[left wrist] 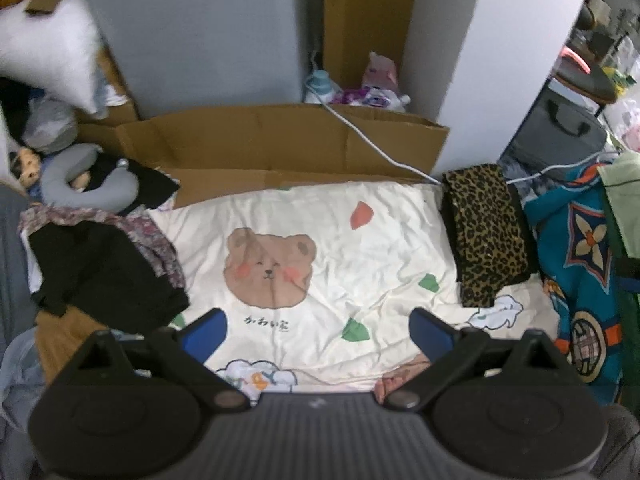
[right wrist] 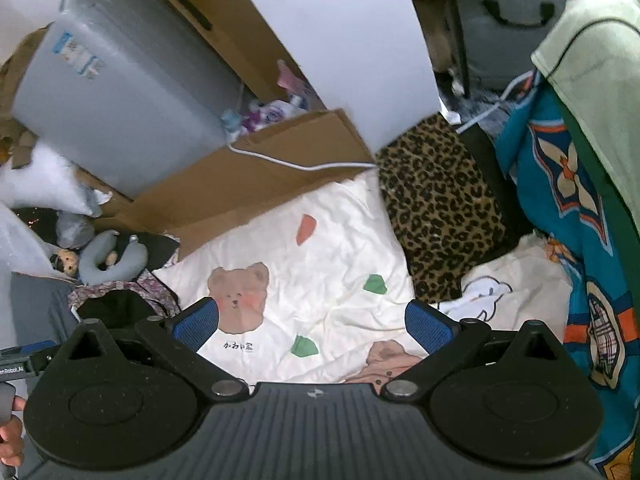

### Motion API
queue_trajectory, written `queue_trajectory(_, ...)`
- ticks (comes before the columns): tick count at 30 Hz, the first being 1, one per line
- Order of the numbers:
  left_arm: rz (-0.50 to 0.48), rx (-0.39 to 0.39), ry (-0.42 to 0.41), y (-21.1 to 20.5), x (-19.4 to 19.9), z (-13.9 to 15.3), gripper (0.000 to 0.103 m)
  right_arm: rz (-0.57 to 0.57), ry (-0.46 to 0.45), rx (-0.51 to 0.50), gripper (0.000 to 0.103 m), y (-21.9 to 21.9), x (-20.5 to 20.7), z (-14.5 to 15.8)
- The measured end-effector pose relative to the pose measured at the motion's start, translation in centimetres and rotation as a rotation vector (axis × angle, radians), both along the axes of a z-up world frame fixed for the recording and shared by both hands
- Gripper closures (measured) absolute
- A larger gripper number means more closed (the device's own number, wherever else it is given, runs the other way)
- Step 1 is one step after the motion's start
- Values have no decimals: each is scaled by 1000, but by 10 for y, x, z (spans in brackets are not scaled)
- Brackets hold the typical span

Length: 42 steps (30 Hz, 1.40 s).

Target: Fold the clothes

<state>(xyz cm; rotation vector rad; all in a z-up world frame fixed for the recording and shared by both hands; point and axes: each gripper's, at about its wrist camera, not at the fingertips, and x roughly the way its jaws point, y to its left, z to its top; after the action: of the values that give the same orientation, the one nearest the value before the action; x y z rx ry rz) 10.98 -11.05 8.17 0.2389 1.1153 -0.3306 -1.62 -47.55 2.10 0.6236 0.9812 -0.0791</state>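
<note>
A folded leopard-print garment (left wrist: 486, 236) lies at the right edge of a cream bear-print sheet (left wrist: 320, 240); the right wrist view shows the same leopard-print garment (right wrist: 440, 208) on the sheet (right wrist: 320, 256). A pile of black and floral clothes (left wrist: 108, 264) rests at the sheet's left side, and in the right wrist view the pile (right wrist: 120, 304) lies beyond the left finger. My left gripper (left wrist: 318, 330) hovers open above the sheet's near part, holding nothing. My right gripper (right wrist: 312, 326) is open too, empty, over the sheet.
Flattened cardboard (left wrist: 280, 140) and a grey case (left wrist: 192, 32) stand behind the sheet, with a white cable (left wrist: 372, 144) running across. A blue patterned cloth (left wrist: 576, 264) hangs at the right. A neck pillow with a doll (left wrist: 80, 176) lies at the left. A hand (right wrist: 10, 436) shows at the lower left.
</note>
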Motion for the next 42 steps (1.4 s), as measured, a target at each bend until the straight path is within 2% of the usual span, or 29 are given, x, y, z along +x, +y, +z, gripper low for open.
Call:
queue_trajectory(10, 114, -35, -25, 65, -31, 12, 4, 55, -59, -38, 1, 33, -28, 12)
queue_trajectory(17, 154, -49, -58, 89, -44, 14, 4, 39, -74, -51, 1, 45, -45, 10)
queue_trajectory(23, 165, -58, -95, 97, -62, 2, 4, 37, -88, -116, 1, 59, -53, 8)
queue_trajectory(28, 169, -82, -107, 94, -81, -12, 4, 66, -140, -110, 1, 72, -63, 7)
queue_trajectory(33, 127, -39, -161, 84, -95, -20, 2, 66, -148, -116, 1, 83, -69, 2)
queue_trajectory(42, 170, -52, -142, 93, -103, -47, 1, 54, -157, -136, 1, 102, -77, -19)
